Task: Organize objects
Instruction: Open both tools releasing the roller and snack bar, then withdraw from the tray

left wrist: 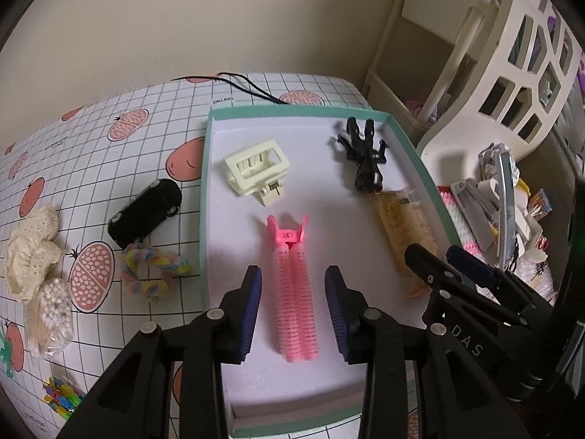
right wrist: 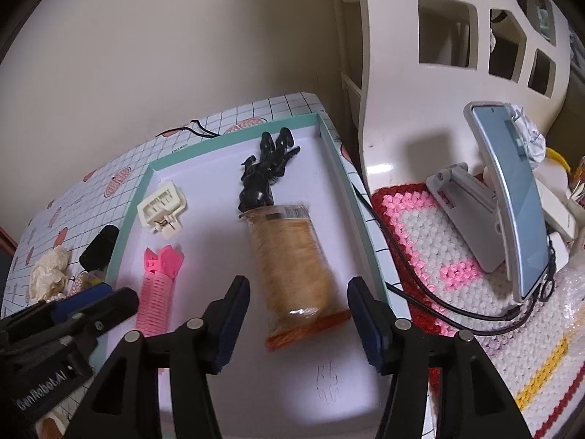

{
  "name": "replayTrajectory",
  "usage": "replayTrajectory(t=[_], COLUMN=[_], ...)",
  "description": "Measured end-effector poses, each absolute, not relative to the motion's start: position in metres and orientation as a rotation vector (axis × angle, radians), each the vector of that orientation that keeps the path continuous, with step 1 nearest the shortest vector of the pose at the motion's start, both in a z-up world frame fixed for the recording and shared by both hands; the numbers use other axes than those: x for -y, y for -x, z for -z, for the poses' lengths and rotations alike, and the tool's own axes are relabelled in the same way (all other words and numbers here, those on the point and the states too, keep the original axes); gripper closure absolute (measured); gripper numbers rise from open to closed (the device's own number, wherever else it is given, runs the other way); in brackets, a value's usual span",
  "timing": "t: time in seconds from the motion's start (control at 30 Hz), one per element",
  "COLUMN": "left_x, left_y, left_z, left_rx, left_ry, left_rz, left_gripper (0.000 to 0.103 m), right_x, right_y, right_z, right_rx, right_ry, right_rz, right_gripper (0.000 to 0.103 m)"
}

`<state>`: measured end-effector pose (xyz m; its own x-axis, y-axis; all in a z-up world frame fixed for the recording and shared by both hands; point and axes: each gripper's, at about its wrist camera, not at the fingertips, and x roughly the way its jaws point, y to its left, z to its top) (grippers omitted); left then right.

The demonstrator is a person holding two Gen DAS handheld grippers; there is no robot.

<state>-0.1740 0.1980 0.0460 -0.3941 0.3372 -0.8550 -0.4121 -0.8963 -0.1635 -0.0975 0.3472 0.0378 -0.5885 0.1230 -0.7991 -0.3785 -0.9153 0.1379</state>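
While both grippers gape wide, left gripper [left wrist: 293, 309] astride pink hair roller [left wrist: 294, 292], right gripper [right wrist: 299, 320] around wrapped orange packet [right wrist: 296, 267], both inside tray [left wrist: 205, 183].

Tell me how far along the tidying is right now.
Partway. The tray already holds the cream claw clip, pink roller clip, black figure and orange packet. Both the left hand-held gripper and right hand-held gripper are open, holding nothing. The black toy car, pastel scrunchie and cream cloth remain on the table.

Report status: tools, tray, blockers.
Left tool open, straddling pink roller. Right tool open over wrapped packet. Both in tray. Nothing blocking.
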Motion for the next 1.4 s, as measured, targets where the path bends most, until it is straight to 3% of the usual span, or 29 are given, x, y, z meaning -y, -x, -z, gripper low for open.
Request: replayTrajectory(t=[0.33, 0.4, 0.8, 0.87, 1.0, 1.17, 1.27, 1.4], left_x=[-0.176, -0.170, -0.140, -0.135, -0.127, -0.115, -0.106, -0.094], left_y=[0.179, 0.180, 0.187, 0.187, 0.189, 0.191, 0.192, 0.192], left_z=[-0.060, -0.059, -0.055, -0.054, -0.054, -0.054, -0.056, -0.060], left_rx=[-0.058, -0.048, -0.032, -0.035, -0.030, 0.001, 0.043, 0.103], left_ry=[1.371, 1.383, 1.444, 1.449, 1.453, 1.452, 1.440, 1.421], left_rz=[-2.381, -2.394, -2.480, -2.498, -2.527, -2.561, -2.583, -2.606], left_gripper=[0.064, 0.054, 0.039, 0.023, 0.020, 0.017, 0.005, 0.004], right_x=[-0.334, -0.331, -0.314, -0.312, -0.309, -0.303, -0.298, -0.294], right_y=[0.107, 0.108, 0.112, 0.112, 0.112, 0.113, 0.113, 0.114], right_z=[-0.044, -0.044, -0.043, -0.044, -0.045, -0.047, -0.048, -0.048], right_rx=[-0.399, -0.389, -0.343, -0.326, -0.325, -0.300, -0.282, -0.287], right_ry=[1.228, 1.238, 1.270, 1.275, 1.273, 1.275, 1.278, 1.281], right_rz=[-2.563, -2.569, -2.605, -2.608, -2.607, -2.612, -2.618, -2.623], right_gripper=[0.043, 0.040, 0.014, 0.012, 0.001, 0.000, 0.000, 0.000])
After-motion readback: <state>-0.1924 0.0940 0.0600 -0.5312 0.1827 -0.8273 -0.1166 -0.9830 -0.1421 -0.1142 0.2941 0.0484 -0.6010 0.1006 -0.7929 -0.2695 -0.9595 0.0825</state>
